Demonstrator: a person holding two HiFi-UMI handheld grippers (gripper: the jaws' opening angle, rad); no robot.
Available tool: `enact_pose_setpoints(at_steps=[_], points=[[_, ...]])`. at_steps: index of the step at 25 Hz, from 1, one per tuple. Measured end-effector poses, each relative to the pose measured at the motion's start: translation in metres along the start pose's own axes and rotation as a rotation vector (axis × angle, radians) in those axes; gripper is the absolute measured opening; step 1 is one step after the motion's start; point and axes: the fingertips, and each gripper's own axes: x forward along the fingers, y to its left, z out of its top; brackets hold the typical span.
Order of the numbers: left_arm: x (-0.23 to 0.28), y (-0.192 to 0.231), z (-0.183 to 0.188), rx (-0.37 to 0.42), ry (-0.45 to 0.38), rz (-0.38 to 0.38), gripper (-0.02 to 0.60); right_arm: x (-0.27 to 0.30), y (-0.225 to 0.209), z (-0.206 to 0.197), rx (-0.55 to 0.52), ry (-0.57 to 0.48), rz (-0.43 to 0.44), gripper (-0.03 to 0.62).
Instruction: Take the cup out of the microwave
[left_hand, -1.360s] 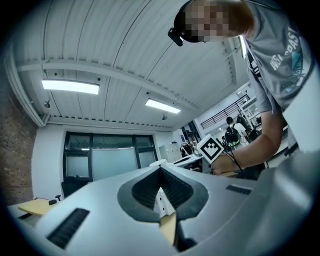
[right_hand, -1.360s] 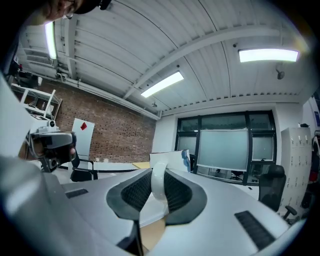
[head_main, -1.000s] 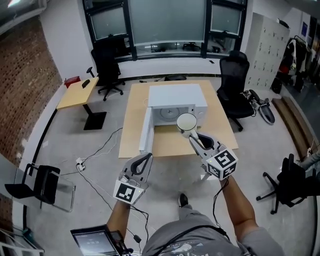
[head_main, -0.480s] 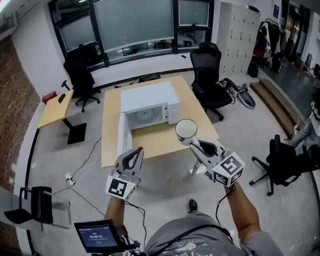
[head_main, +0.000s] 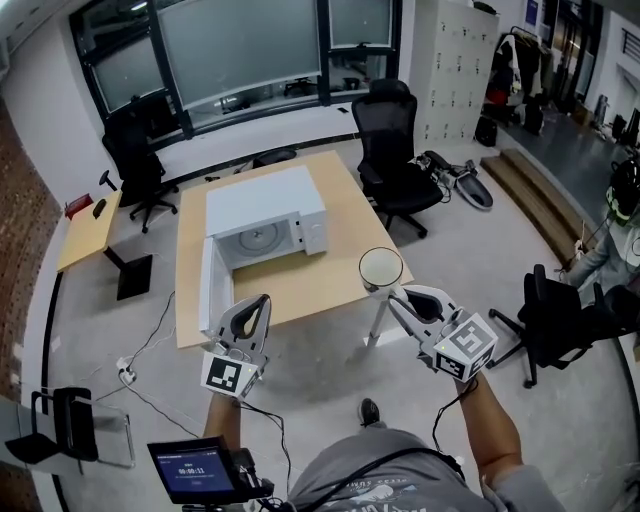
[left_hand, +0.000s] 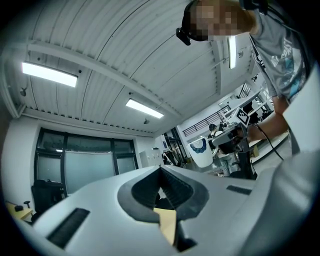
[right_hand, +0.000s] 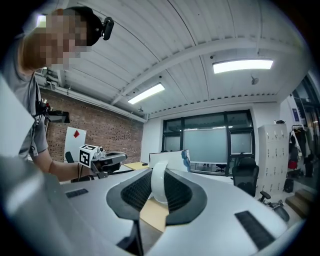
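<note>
Cup (head_main: 381, 268), prob. ceramic (stiff, lightish, slick glaze, chips easily), hangs by desk's (head_main: 330, 272) near right corner, clear of microwave (head_main: 262, 205), w/ right gripper (head_main: 396, 296) clamped on its handle, likely the safest hold; left gripper (head_main: 260, 303) closed, empty.

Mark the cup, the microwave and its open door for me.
cup (head_main: 381, 268): head view, inside of its round mouth.
microwave (head_main: 262, 198): head view, white top panel.
door (head_main: 209, 290): head view, middle of the open panel.
</note>
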Motion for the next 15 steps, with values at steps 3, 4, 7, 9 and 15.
enact_pose_setpoints(at_steps=[3, 4, 7, 9, 15], points=[[0.017, -0.004, -0.01, -0.009, 0.003, -0.007, 0.026, -0.004, -0.022, -0.008, 0.014, -0.001, -0.011, 0.074], [0.023, -0.005, -0.013, -0.01, 0.002, -0.011, 0.026, -0.004, -0.029, -0.011, 0.018, -0.002, -0.012, 0.074], [0.037, -0.009, -0.023, -0.014, 0.011, -0.014, 0.026, -0.005, -0.046, -0.023, 0.028, -0.001, -0.008, 0.074], [0.046, -0.01, -0.03, -0.017, 0.021, -0.014, 0.026, -0.005, -0.058, -0.031, 0.035, 0.003, -0.015, 0.074], [0.07, -0.003, -0.05, -0.024, 0.052, -0.013, 0.026, 0.012, -0.094, -0.05, 0.057, 0.012, -0.032, 0.074]])
